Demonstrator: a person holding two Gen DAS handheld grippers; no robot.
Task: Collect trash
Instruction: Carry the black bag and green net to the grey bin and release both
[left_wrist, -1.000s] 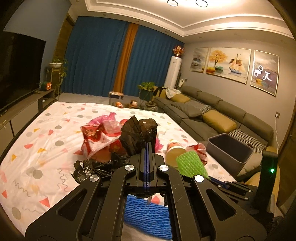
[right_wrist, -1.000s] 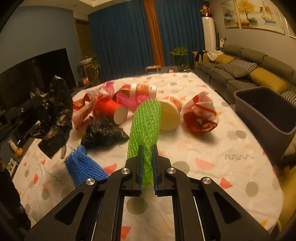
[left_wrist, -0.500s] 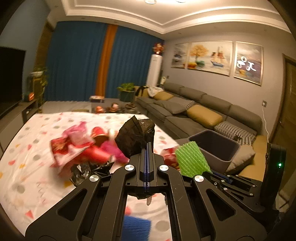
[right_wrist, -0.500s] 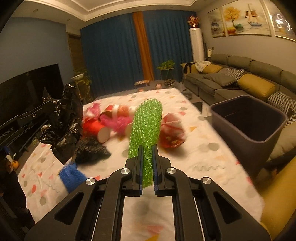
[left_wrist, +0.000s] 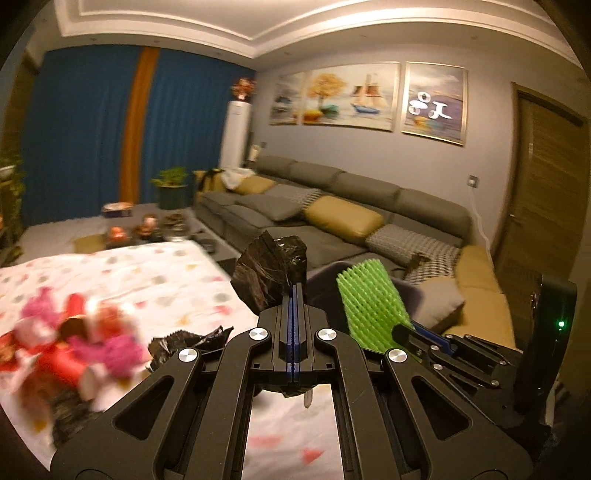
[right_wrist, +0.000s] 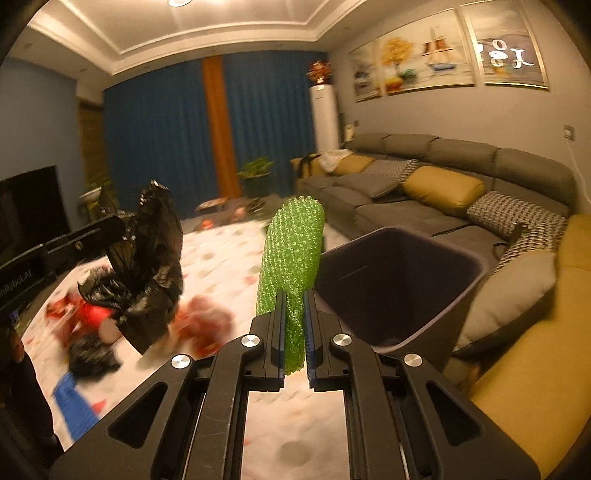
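Note:
My left gripper (left_wrist: 294, 295) is shut on a crumpled black plastic bag (left_wrist: 269, 271), held in the air over the table's right side; the bag also shows in the right wrist view (right_wrist: 147, 266). My right gripper (right_wrist: 295, 302) is shut on a green foam net sleeve (right_wrist: 291, 258), which stands upright just left of the dark grey trash bin (right_wrist: 399, 280). The sleeve also shows in the left wrist view (left_wrist: 371, 306), in front of the bin (left_wrist: 325, 277). Red and pink wrappers and cups (left_wrist: 66, 350) lie blurred on the table.
The table has a white patterned cloth (left_wrist: 147, 269). A blue foam net (right_wrist: 74, 406) and another black bag (right_wrist: 90, 356) lie on it. A grey sofa with yellow cushions (right_wrist: 443, 188) runs behind and right of the bin.
Both grippers have swung right and upward with their loads, away from the trash pile and toward the bin. The bin now looms close beside the green sleeve.

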